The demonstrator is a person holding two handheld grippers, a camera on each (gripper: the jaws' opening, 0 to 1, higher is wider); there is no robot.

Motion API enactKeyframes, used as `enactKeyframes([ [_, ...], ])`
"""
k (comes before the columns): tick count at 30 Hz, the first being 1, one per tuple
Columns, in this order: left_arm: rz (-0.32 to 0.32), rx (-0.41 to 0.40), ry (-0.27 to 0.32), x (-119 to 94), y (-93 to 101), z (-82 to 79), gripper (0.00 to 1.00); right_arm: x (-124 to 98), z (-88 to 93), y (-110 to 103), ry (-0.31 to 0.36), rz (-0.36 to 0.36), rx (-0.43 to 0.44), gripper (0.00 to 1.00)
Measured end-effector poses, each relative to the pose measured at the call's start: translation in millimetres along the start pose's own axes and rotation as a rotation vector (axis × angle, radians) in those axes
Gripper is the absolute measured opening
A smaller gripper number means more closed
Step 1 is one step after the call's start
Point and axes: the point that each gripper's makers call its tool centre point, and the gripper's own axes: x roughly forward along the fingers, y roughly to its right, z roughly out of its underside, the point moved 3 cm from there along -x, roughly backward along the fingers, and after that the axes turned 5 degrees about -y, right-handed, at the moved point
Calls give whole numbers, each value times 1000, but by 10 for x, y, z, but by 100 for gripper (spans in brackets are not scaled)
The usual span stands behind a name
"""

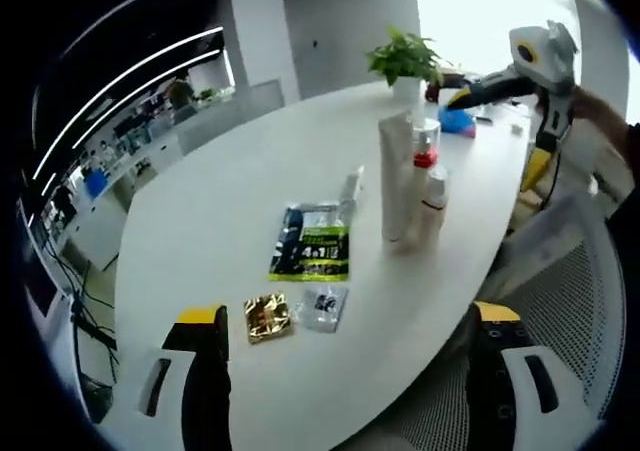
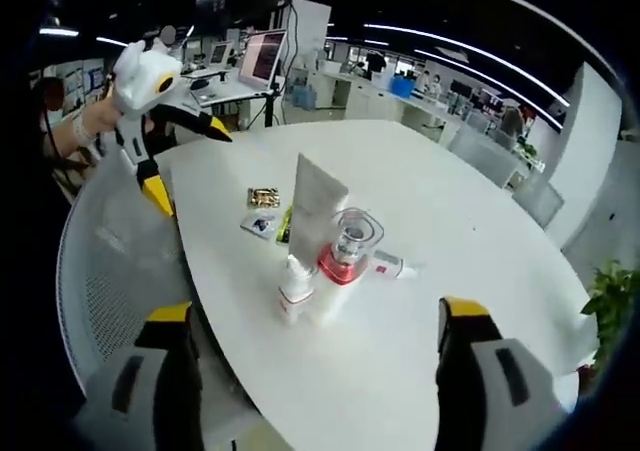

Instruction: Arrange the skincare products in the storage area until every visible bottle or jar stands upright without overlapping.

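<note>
skincare bottles (image 1: pixel 410 186) stand clustered upright on table (image 1: pixel 230 161); both tools wide, empty

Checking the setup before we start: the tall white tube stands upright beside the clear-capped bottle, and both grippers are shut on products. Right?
Not quite. The tall white tube does stand upright beside the clear-capped bottle, but both grippers are open and empty: the left gripper in the left gripper view and the right gripper in the right gripper view hold nothing between their jaws.
</note>
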Motion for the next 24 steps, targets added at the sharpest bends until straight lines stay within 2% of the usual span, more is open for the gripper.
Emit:
enactKeyframes([
  [8,-9,6,6,-28,-69,6,97,19,-32,185,-54,-48,-61,100],
  [14,8,43,20,8,-92,-41,97,17,-35,371,-118,-43,-130,100],
  [17,25,48,-1,41,-107,-36,97,40,-41,509,-135,-40,-158,100],
  [20,38,47,-8,61,-115,-32,97,86,-68,635,-135,-51,-230,100],
  [24,48,45,-4,67,-125,-43,97,204,-31,767,-161,-59,-280,100],
])
